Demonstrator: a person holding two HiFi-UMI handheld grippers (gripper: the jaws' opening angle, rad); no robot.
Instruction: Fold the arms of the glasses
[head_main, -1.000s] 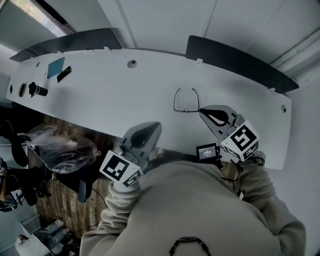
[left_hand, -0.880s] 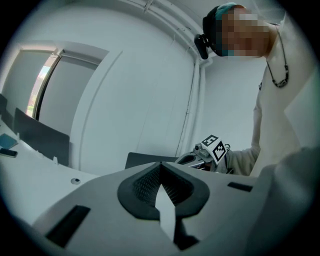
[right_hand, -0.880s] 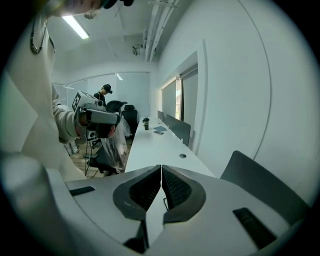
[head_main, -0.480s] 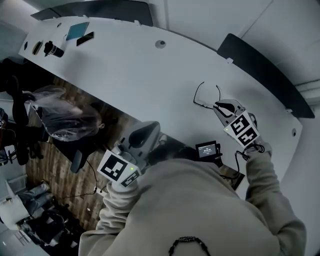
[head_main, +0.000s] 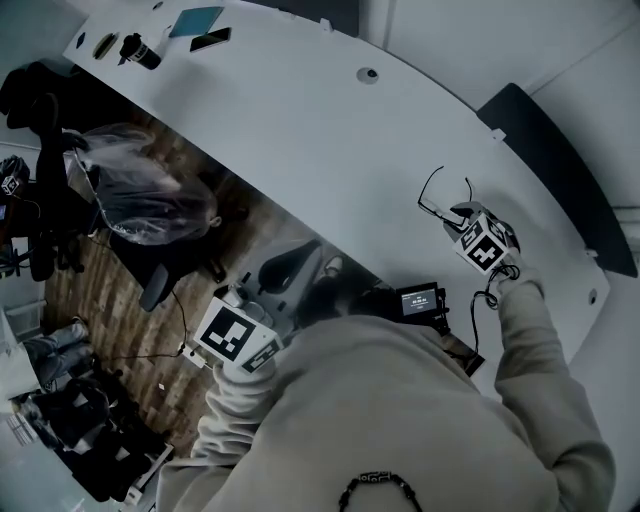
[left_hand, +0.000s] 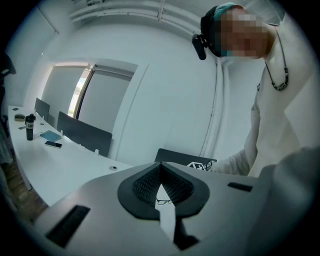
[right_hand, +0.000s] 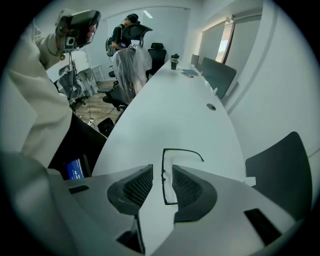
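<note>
Thin black glasses (head_main: 441, 193) lie on the white table (head_main: 330, 130) with both arms spread open. My right gripper (head_main: 463, 213) points steeply down over them. In the right gripper view its jaws are opening, and the glasses' front frame (right_hand: 163, 176) stands between them, close to the right pad (right_hand: 184, 186), with one arm (right_hand: 186, 151) stretching away across the table. My left gripper (head_main: 300, 258) hangs off the table's near edge, by my chest, shut on nothing. Past the left gripper (left_hand: 161, 167), the glasses (left_hand: 163, 201) show small and far.
A dark bottle (head_main: 136, 50), a blue pad (head_main: 196, 20) and a phone (head_main: 211, 39) sit at the table's far left end. A plastic-covered chair (head_main: 150, 195) stands beside the table's edge. A dark partition (head_main: 560, 165) lines the far side. A small lit screen (head_main: 418, 299) hangs at my chest.
My right gripper has dropped from above the table down onto the glasses and its jaws have parted. The left gripper has drifted sideways, still shut. The head view has swung round.
</note>
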